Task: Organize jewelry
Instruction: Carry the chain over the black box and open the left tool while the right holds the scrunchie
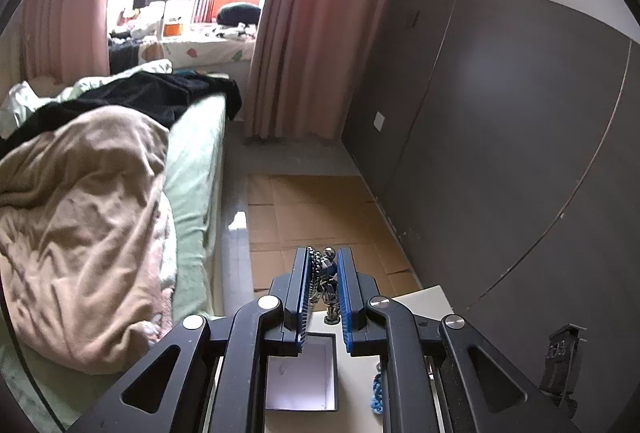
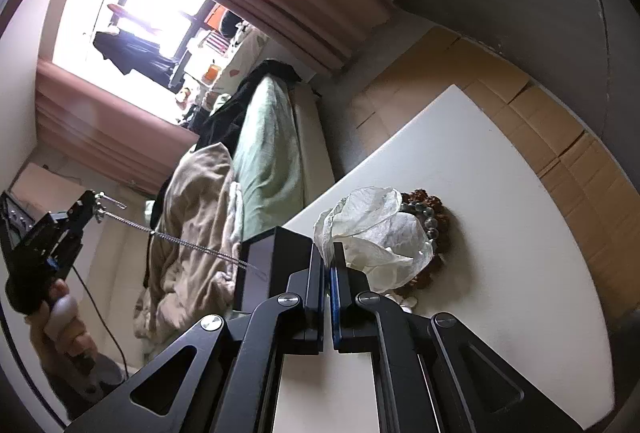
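Observation:
My left gripper (image 1: 324, 265) is shut on a silver chain necklace (image 1: 326, 273), held high above the white table (image 1: 424, 299). In the right wrist view the left gripper (image 2: 90, 207) is at far left and the necklace (image 2: 188, 243) hangs from it down toward the open black box (image 2: 260, 261). The box's white inside (image 1: 300, 373) lies below my left jaws. My right gripper (image 2: 329, 257) is shut on a crumpled white sheer pouch (image 2: 376, 233), which lies over beaded bracelets (image 2: 430, 217) on the table (image 2: 500, 233).
A blue chain piece (image 1: 376, 393) lies on the table right of the box. A bed with a tan blanket (image 1: 80, 233) is to the left. Flattened cardboard (image 1: 320, 217) covers the floor beside a dark grey wall (image 1: 500, 153).

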Tool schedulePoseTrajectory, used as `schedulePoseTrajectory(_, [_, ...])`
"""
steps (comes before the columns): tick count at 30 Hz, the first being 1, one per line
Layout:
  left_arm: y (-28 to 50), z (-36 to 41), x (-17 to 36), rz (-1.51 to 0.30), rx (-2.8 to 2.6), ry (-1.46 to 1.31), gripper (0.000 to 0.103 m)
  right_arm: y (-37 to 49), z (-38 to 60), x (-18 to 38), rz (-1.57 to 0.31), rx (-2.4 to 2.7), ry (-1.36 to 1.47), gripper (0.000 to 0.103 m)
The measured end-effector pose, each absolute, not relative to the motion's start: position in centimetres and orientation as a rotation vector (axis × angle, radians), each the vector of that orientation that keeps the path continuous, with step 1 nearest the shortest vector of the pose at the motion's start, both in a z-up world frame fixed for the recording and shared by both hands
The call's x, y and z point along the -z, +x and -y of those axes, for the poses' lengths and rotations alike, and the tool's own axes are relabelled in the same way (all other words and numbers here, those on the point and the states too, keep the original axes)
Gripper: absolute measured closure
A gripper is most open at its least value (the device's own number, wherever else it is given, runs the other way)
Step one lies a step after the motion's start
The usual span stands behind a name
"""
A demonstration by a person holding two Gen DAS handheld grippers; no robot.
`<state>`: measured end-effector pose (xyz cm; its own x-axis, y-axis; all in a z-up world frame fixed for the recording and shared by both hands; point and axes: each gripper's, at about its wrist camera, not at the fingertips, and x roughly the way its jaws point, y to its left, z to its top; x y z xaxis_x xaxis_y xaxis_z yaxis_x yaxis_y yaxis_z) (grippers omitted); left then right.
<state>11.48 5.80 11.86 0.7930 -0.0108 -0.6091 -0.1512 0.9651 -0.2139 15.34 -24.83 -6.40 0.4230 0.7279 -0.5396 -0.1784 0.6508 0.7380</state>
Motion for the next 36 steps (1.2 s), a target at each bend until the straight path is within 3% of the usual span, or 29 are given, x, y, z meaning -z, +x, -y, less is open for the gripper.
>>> schedulePoseTrajectory(36, [14.6,-9.3,4.9,-0.876,-0.142,-0.53,0.086,14.7,21.3,6.8,-1.003,-0.71,0.613,0.099])
